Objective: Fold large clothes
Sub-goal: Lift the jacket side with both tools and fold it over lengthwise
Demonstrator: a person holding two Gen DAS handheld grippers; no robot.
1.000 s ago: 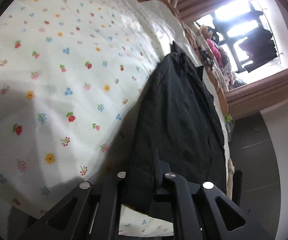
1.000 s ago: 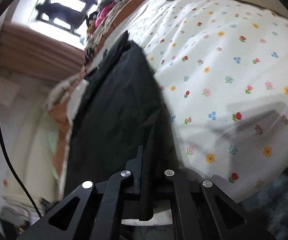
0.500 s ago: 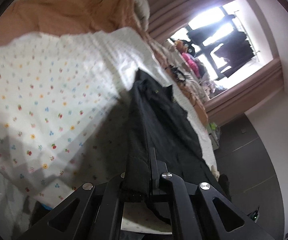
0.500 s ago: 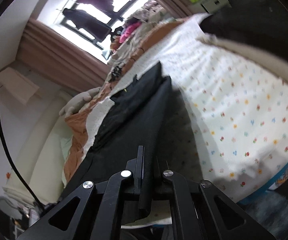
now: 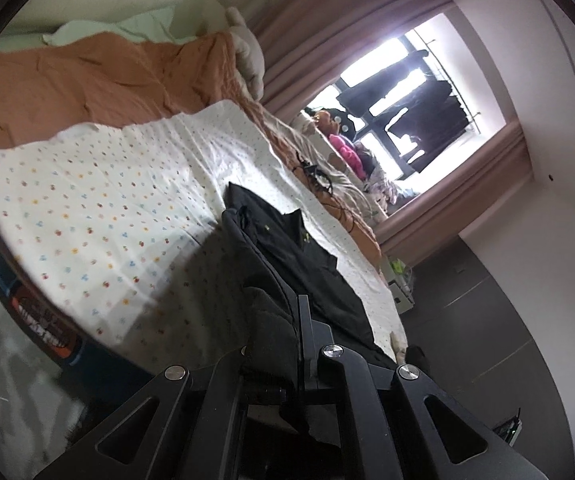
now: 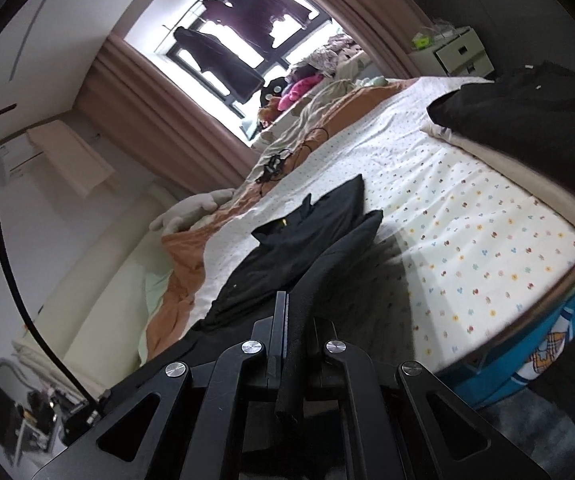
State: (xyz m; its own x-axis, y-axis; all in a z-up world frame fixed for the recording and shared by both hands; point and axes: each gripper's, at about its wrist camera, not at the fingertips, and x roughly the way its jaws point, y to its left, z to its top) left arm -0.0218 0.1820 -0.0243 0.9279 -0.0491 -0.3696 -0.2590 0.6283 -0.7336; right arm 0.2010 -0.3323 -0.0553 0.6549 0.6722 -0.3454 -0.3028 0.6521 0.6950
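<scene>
A large black garment [image 5: 303, 256] lies stretched along a bed covered by a white floral sheet [image 5: 99, 200]. It also shows in the right wrist view [image 6: 287, 248]. My left gripper [image 5: 283, 328] is shut on the near edge of the garment and holds it raised above the bed. My right gripper [image 6: 293, 320] is shut on another part of the same near edge, also lifted. The far end of the garment rests on the sheet [image 6: 467, 216].
An orange duvet [image 5: 99, 76] is bunched at the head of the bed. A black cable and small device [image 5: 315, 174] lie on the bed's far side. Another dark garment [image 6: 527, 112] lies on the foot corner. A white drawer unit [image 6: 459, 52] stands near the window.
Both grippers have risen and pulled back from just above the sheet, lifting the garment's near edge. The views now take in the whole bed and window.
</scene>
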